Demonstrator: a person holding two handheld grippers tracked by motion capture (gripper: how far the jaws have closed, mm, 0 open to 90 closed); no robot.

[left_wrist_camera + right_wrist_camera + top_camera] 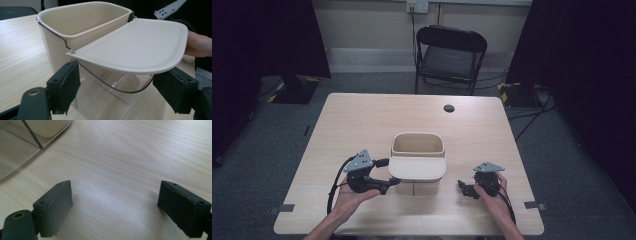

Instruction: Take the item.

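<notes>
Light wood table [362,125], barely anything on it

There's a cream bin [417,150] sitting near the middle, toward the person's edge, with its flat lid [417,168] flipped open and sticking out level. A small dark round cap [449,108] is set into the top near the far edge.

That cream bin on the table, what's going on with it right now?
A person sits at a wooden table with a gripper in each hand. The cream bin stands in the middle with its lid swung open toward the person. The left gripper is open, its jaws set just under the lid's edge. The right gripper, also open, rests apart on the table, holding nothing.
</notes>
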